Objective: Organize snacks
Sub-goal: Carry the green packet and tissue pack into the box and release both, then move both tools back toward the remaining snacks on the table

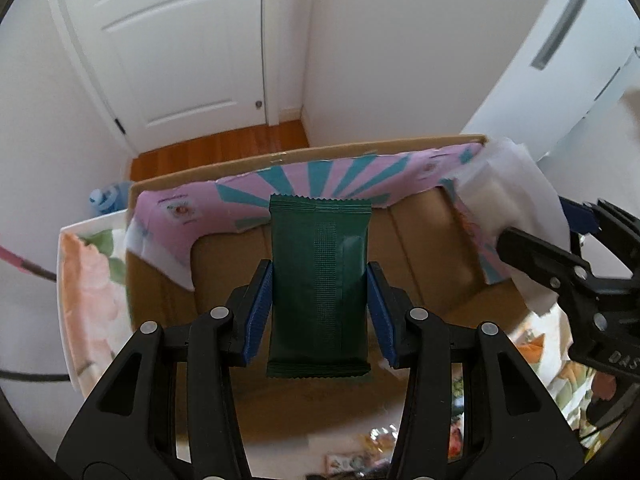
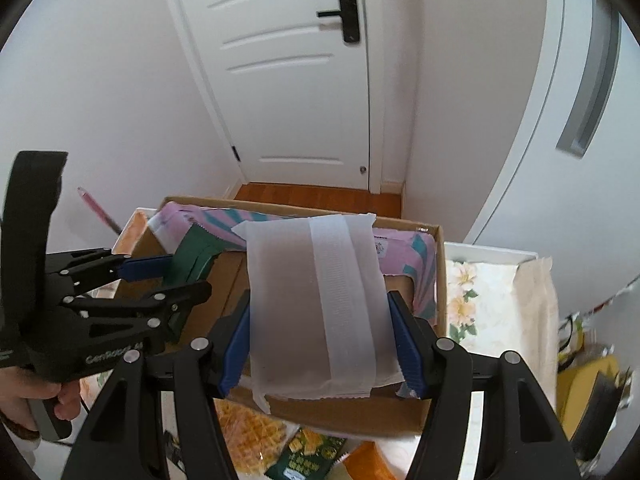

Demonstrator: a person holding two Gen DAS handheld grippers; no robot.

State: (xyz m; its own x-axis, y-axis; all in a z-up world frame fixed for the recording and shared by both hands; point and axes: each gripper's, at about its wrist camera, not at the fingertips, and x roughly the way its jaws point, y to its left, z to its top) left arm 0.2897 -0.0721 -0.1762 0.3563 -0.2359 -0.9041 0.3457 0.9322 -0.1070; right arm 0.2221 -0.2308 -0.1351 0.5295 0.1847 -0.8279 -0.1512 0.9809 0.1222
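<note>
My left gripper (image 1: 319, 310) is shut on a dark green snack packet (image 1: 318, 284) and holds it over the open cardboard box (image 1: 420, 264). My right gripper (image 2: 322, 344) is shut on a frosted white snack packet (image 2: 316, 304) and holds it over the same box (image 2: 348, 408). The white packet also shows at the right in the left wrist view (image 1: 516, 204). The green packet shows at the left in the right wrist view (image 2: 192, 256). A pink and teal printed liner (image 1: 224, 204) lines the box's far wall.
The box sits on a floral tablecloth (image 2: 480, 304). Loose snack packets lie in front of the box, one yellow (image 2: 252, 436) and one dark green (image 2: 308, 456). A white door (image 2: 288, 80) and wooden floor are behind. A fridge door (image 2: 560, 140) stands at the right.
</note>
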